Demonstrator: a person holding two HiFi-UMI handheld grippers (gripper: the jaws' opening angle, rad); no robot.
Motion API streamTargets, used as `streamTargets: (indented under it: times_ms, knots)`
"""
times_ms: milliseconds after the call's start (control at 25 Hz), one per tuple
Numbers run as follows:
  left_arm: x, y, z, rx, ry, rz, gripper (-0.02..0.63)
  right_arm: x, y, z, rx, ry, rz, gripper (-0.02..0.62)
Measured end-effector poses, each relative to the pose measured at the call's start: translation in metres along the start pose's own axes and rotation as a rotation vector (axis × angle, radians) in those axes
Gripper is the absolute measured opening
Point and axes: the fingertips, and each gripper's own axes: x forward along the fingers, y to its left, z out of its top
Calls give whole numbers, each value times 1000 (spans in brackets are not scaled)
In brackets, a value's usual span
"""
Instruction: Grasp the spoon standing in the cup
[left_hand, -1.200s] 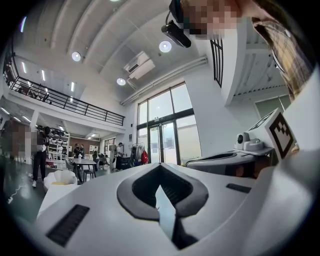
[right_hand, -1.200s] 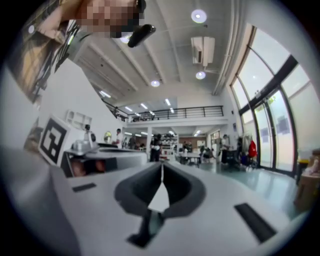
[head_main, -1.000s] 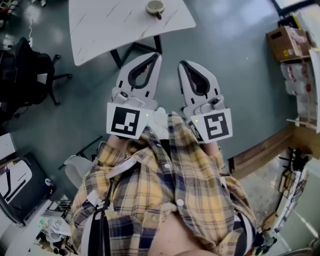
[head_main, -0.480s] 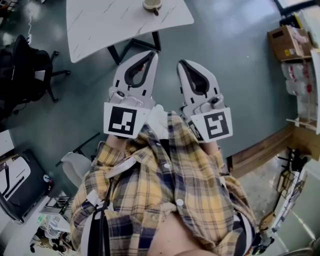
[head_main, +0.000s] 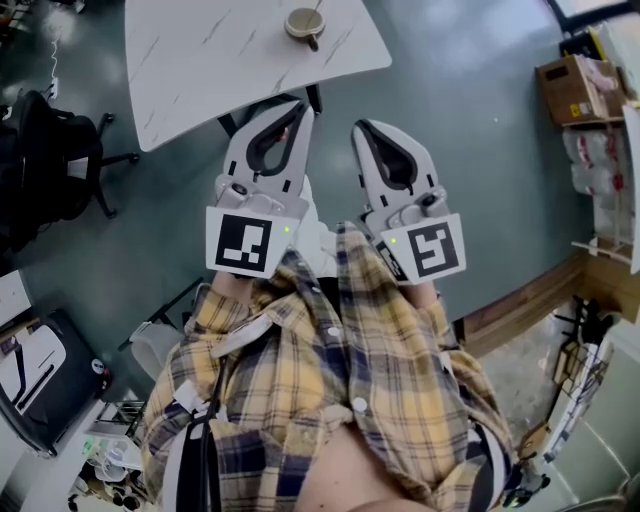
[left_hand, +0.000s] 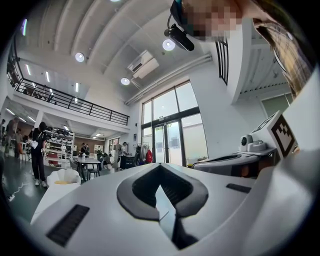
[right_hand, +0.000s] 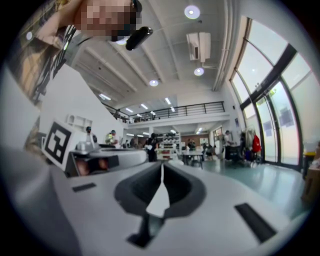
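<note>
The left gripper (head_main: 302, 108) and the right gripper (head_main: 358, 128) are both closed with nothing between their jaws. Each gripper's own view shows its pads meeting along a thin line. The two are held side by side in front of the person's plaid shirt (head_main: 330, 390), over the grey-green floor (head_main: 470, 150), with the left tip just at the near edge of the white marbled worktop (head_main: 200, 60). Well beyond them, toward the far side of that worktop, stands the cup (head_main: 302, 22). The spoon (head_main: 318, 9) shows only as a thin sliver rising from its rim.
</note>
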Motion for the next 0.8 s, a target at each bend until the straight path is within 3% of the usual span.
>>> streamTargets:
  times_ms: [520,800]
  knots:
    - [86,99,-11,-22,23,2,14,125,-46,6,4,18,16,32]
    - [107,140,-20,-31,33,5,14,173,-59,0,10,47,18,32]
